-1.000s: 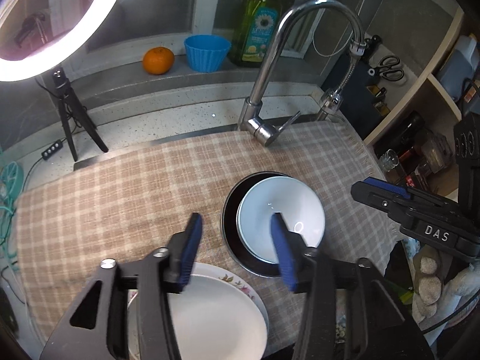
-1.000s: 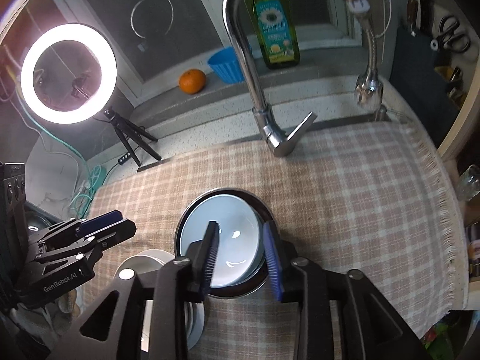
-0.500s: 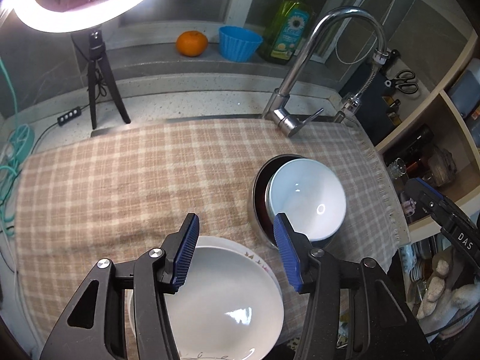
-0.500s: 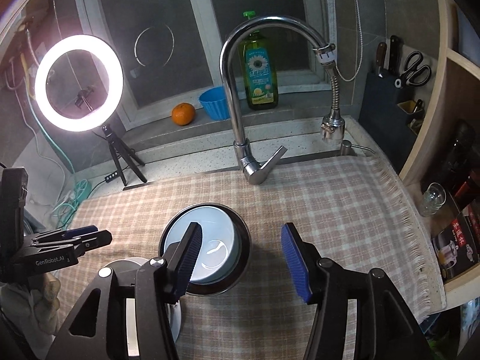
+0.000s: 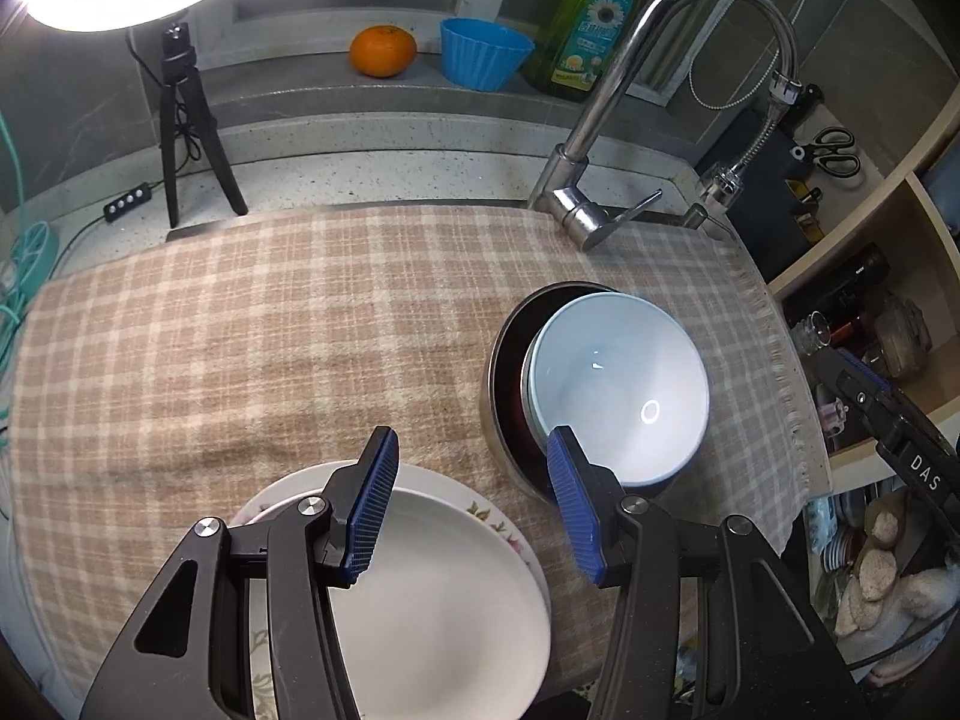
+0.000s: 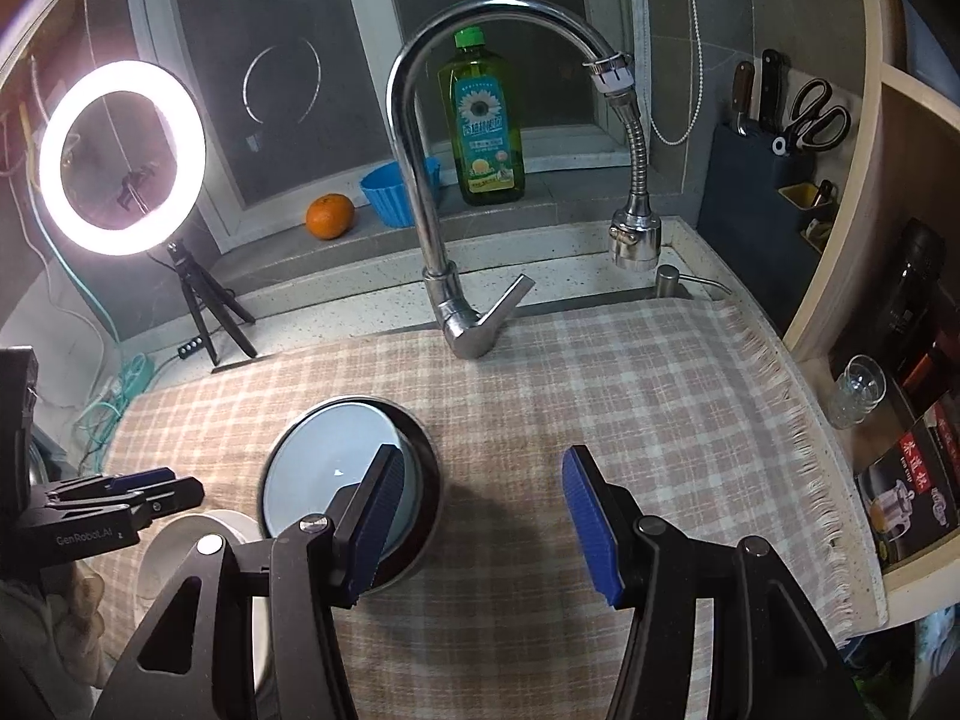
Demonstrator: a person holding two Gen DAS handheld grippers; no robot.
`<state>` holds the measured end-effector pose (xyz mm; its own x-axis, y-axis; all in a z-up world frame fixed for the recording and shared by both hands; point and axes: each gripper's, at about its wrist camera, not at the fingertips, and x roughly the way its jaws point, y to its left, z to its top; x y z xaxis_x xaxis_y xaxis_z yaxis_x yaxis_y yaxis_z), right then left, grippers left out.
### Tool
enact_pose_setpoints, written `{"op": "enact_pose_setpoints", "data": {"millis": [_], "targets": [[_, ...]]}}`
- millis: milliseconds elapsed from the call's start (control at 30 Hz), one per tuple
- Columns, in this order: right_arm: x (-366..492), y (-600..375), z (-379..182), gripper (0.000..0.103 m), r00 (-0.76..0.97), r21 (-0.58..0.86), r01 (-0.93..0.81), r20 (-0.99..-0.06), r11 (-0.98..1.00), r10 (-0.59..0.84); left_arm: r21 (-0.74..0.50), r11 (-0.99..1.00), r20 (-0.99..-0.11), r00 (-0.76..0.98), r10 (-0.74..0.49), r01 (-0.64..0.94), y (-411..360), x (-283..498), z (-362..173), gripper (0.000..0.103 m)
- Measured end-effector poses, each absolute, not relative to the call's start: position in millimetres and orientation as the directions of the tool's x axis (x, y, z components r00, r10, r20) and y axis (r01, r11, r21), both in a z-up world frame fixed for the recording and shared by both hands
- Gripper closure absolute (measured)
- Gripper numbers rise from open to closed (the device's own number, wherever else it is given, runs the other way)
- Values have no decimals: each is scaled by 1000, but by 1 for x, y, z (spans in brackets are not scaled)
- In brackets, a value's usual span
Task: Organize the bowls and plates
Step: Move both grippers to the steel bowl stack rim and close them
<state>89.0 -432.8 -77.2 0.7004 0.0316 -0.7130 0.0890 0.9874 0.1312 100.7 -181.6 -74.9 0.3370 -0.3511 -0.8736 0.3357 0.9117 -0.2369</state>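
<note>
Checked cloth [image 5: 288, 324], chrome faucet [image 6: 420, 192], orange [image 5: 383, 50], blue cup [image 5: 485, 51] (ribbed), soap bottle [image 6: 485, 126]

Both tools: black frames w/ silver screws, ribbed blue pads [image 5: 373, 504]; white "GenRobot.AI", "DAS" lettering

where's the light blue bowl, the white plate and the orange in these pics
light blue bowl [image 5: 624, 396]: left wrist view, inner wall of the bowl
white plate [image 5: 456, 594]: left wrist view, bare centre of the plate
orange [image 6: 329, 216]: right wrist view, middle of the fruit
</note>
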Motion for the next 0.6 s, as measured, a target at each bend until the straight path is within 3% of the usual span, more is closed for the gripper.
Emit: {"op": "enact_pose_setpoints", "data": {"millis": [200,400,500,600], "targets": [[102,-438,-90,52,680,119,71,-732,990,40,-245,915,-877,330,-350,320,-185,111,-82,52],[119,-451,-115,52,627,214,65,-768,975,127,-293,911,-880,290,-376,291,-185,124,-96,56],[128,-460,-130,54,591,297,74,-782,952,198,-305,908,-882,273,-383,287,-188,129,-102,67],[138,-466,-143,65,556,366,79,-788,927,264,-313,909,-884,266,-385,277,-188,135,-107,73]]}}
